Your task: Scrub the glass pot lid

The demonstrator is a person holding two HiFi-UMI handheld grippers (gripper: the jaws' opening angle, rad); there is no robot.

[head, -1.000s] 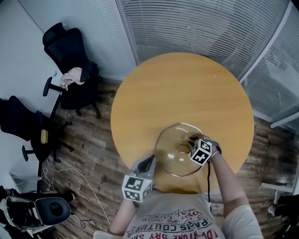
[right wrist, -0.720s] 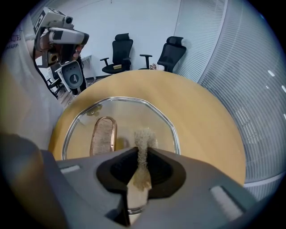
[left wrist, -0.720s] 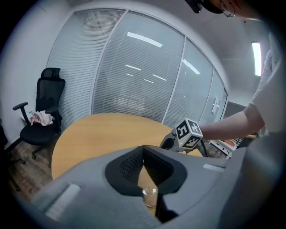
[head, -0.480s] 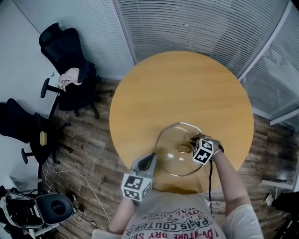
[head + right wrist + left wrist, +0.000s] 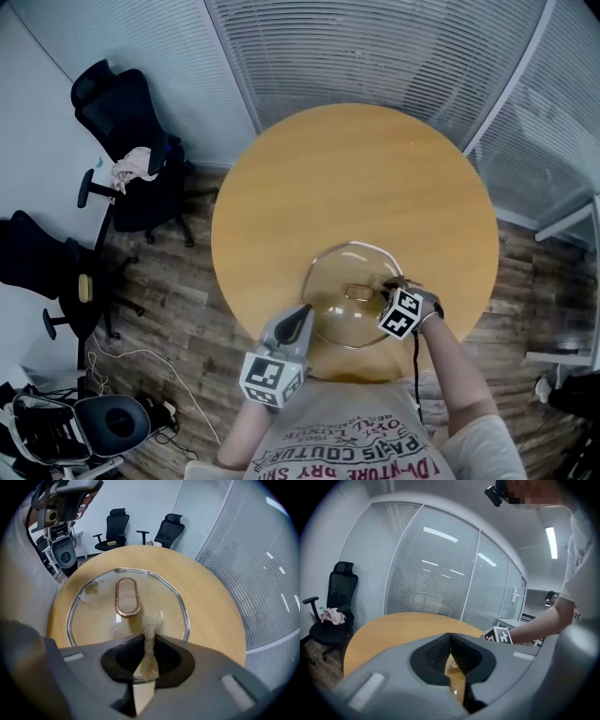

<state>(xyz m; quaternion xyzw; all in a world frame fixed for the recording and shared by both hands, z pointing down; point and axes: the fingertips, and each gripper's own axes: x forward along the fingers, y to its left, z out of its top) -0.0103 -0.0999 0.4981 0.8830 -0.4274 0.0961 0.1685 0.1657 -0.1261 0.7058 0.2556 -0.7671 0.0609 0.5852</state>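
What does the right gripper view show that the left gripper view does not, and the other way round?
Only the right gripper view: the glass pot lid in full with its handle, and a scrub pad pinched in the right gripper. Only the left gripper view: that gripper's marker cube and the person's forearm. Both: the round table and a black office chair.

Your right gripper (image 5: pixel 386 289) sits over the right side of the glass pot lid (image 5: pixel 337 279), lower centre; your left gripper (image 5: pixel 304 315) tips at its lower-left rim.
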